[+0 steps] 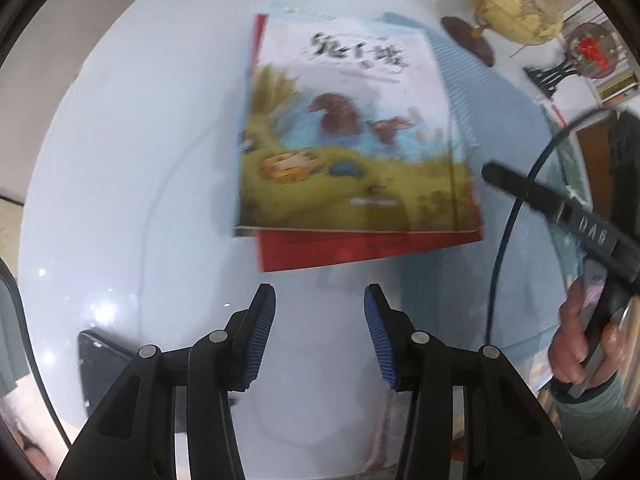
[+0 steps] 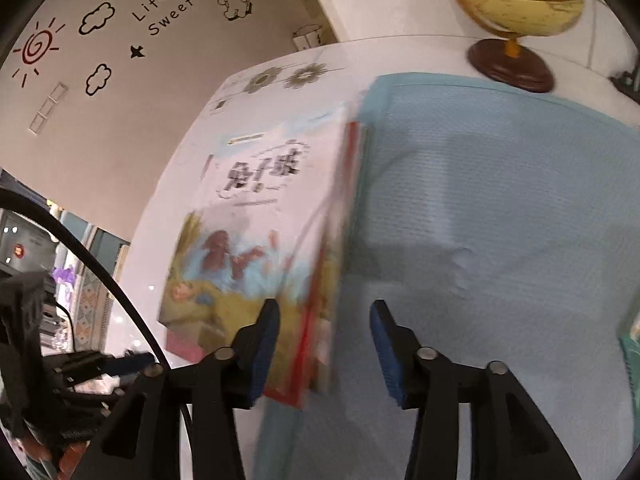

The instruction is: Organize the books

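The picture book (image 1: 348,128) with brown animals by a pond on its cover lies flat on top of a small stack, with a red book (image 1: 360,250) showing beneath it along the near edge. The stack rests on a glossy white table (image 1: 132,168), its right side overlapping a pale blue mat (image 2: 500,208).

In the left wrist view the stack sits at twelve o'clock from the left gripper (image 1: 320,336), whose blue-padded jaws stand apart over bare table with nothing between them. In the right wrist view the right gripper (image 2: 324,352) has its jaws apart too; the stack's corner lies under the left jaw, untouched as far as the blur allows.

At two o'clock stands a yellow globe (image 1: 516,4) on a dark round base. A hand (image 1: 580,340) holds the other gripper's handle at four o'clock.

A beige wall (image 2: 120,120) carries cloud and sun stickers. Motion blur smears the cover's title, and lower books are mostly hidden.
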`<state>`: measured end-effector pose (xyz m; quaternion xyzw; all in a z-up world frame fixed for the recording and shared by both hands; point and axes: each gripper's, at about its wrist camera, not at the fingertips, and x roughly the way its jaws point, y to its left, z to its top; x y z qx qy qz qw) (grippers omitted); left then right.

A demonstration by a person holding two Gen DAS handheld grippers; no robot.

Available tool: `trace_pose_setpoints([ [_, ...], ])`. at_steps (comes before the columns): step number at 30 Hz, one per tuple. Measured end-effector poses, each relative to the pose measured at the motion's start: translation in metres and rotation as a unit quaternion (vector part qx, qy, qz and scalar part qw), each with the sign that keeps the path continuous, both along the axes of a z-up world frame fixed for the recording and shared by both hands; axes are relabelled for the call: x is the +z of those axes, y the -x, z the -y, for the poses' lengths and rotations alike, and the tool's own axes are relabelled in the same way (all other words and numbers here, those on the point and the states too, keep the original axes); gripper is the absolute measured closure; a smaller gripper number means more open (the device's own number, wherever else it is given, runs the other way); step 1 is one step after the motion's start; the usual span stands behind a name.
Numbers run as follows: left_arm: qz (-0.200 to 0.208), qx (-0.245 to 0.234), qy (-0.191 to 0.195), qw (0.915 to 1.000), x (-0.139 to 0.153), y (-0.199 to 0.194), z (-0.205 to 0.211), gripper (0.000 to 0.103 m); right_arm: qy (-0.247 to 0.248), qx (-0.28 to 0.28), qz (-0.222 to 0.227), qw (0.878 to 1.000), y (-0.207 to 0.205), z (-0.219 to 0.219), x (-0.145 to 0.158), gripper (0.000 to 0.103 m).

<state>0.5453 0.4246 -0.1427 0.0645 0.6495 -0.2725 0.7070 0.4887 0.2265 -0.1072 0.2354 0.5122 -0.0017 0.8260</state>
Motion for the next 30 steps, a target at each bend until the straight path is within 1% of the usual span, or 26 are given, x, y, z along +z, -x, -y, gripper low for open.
trace_pose_setpoints([
  [1, 0.001, -0.004, 0.006, 1.0000, 0.002, 0.002, 0.005, 0.059, 0.010, -0.008, -0.002, 1.000, 0.010, 0.006, 0.000, 0.045],
  [4, 0.007, -0.022, 0.022, 0.9995, 0.009, 0.012, 0.033, 0.059, 0.038, -0.029, -0.018, 0.999, 0.040, 0.029, -0.003, 0.045],
  [8, 0.013, -0.050, 0.034, 0.9981, 0.016, 0.031, 0.075, 0.059, 0.074, -0.064, -0.050, 0.994, 0.083, 0.070, -0.016, 0.045],
  [10, 0.012, -0.063, 0.039, 0.9972, 0.019, 0.043, 0.097, 0.059, 0.082, -0.079, -0.066, 0.991, 0.102, 0.092, -0.024, 0.045],
  [12, 0.004, -0.071, 0.046, 0.9964, 0.020, 0.049, 0.120, 0.059, 0.076, -0.098, -0.082, 0.989, 0.124, 0.121, -0.030, 0.045],
  [17, -0.014, -0.079, 0.062, 0.9949, 0.019, 0.073, 0.190, 0.059, 0.072, -0.138, -0.096, 0.983, 0.177, 0.186, -0.033, 0.045],
  [19, -0.019, -0.087, 0.074, 0.9933, 0.019, 0.089, 0.221, 0.059, 0.062, -0.153, -0.098, 0.981, 0.202, 0.212, -0.034, 0.045],
  [21, -0.021, -0.091, 0.082, 0.9922, 0.016, 0.109, 0.253, 0.059, 0.053, -0.160, -0.100, 0.981, 0.221, 0.230, -0.035, 0.045],
  [23, -0.031, -0.092, 0.087, 0.9915, 0.009, 0.125, 0.277, 0.059, 0.048, -0.158, -0.101, 0.981, 0.240, 0.244, -0.036, 0.045],
  [26, -0.059, -0.073, 0.087, 0.9917, -0.010, 0.146, 0.305, 0.059, 0.040, -0.143, -0.096, 0.984, 0.266, 0.257, -0.038, 0.045],
  [30, -0.074, -0.051, 0.087, 0.9922, -0.020, 0.166, 0.318, 0.059, 0.016, -0.122, -0.098, 0.988, 0.288, 0.263, -0.049, 0.045],
])
